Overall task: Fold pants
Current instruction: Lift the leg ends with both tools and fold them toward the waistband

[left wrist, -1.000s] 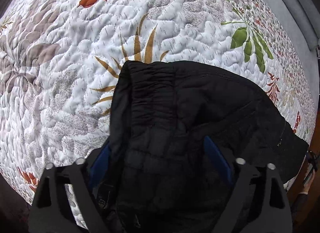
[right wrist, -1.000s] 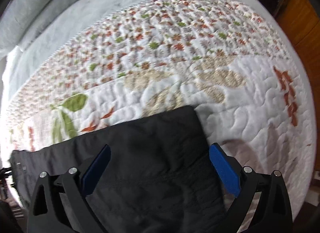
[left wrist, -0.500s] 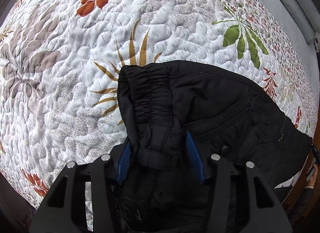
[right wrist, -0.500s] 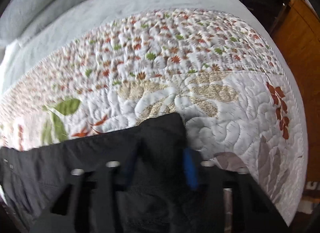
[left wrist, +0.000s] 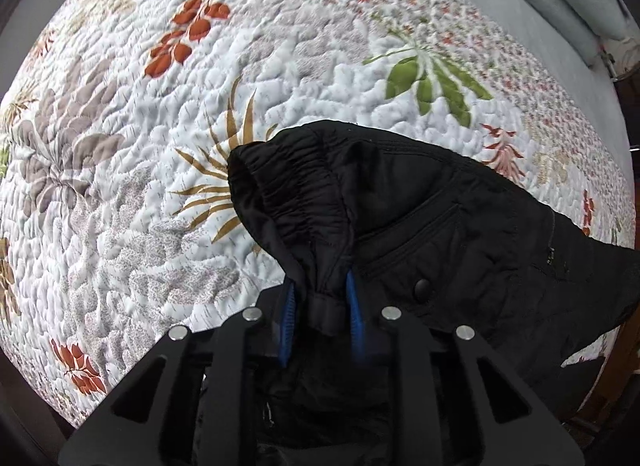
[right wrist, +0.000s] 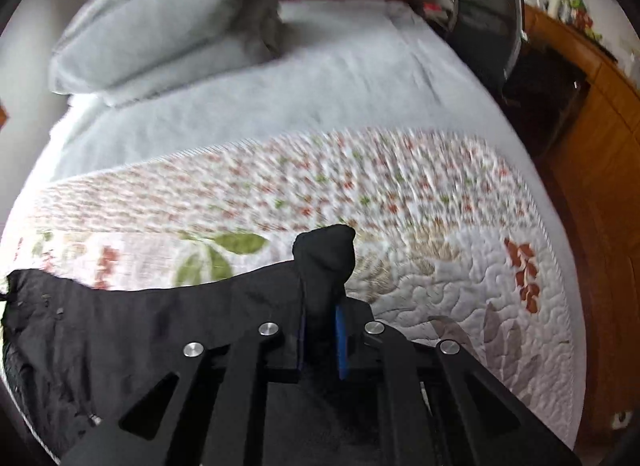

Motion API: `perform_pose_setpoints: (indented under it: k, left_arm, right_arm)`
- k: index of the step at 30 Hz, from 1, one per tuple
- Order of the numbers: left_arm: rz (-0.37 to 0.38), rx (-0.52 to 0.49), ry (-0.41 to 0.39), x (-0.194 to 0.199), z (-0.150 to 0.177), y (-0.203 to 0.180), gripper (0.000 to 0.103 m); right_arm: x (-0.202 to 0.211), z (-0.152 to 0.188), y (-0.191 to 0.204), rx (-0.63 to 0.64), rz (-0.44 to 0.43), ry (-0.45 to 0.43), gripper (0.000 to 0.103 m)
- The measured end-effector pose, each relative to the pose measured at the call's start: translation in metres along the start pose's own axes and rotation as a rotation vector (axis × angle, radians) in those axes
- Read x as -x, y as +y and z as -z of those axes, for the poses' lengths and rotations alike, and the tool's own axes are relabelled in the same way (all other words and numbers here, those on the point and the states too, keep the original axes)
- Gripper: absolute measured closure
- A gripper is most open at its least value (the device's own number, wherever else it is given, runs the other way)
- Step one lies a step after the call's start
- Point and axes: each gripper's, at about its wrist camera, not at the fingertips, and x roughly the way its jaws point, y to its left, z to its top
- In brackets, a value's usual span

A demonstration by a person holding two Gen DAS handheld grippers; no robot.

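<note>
1. Black pants (left wrist: 420, 201): one pair, lying on quilt (left wrist: 120, 185) on bed.
2. Left claw (left wrist: 322, 306): just closed, pinching waistband.
3. Right claw (right wrist: 322, 330): just closed, pinching leg end.
4. Pillows (right wrist: 160, 29): two, stacked.

no readable text, labels or numbers

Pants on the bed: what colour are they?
Black, plain pants, no pattern. Clearest in the left wrist view.
</note>
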Motion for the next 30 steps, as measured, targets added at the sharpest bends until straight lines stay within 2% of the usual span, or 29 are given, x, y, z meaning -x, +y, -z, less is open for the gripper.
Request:
perform_pose_setpoints:
  k: [6,10,14,18,23,30]
  left_arm:
    - [0.096,-0.033,-0.118,0.04,0.037,0.012,0.083]
    - [0.179,-0.062,-0.192,0.067,0.065,0.021,0.083]
    - [0.246,-0.094,-0.252,0.091,0.107,0.032,0.083]
    - [0.309,-0.096,-0.28,0.108,0.148,0.043,0.083]
    - [0.366,-0.061,-0.307,0.121,0.201,0.064,0.082]
    - [0.391,-0.024,-0.319,0.126,0.27,0.093,0.08]
  right_arm:
    - [0.08,0.032,0.021,0.063,-0.074,-0.146,0.093]
    - [0.132,0.07,0.021,0.062,-0.143,-0.25,0.093]
    - [0.171,0.114,0.015,0.037,-0.186,-0.321,0.093]
    - [0.191,0.161,-0.004,-0.028,-0.199,-0.35,0.093]
    - [0.202,0.224,-0.044,-0.173,-0.204,-0.36,0.093]
    - [0.205,0.297,-0.085,-0.349,-0.213,-0.362,0.093]
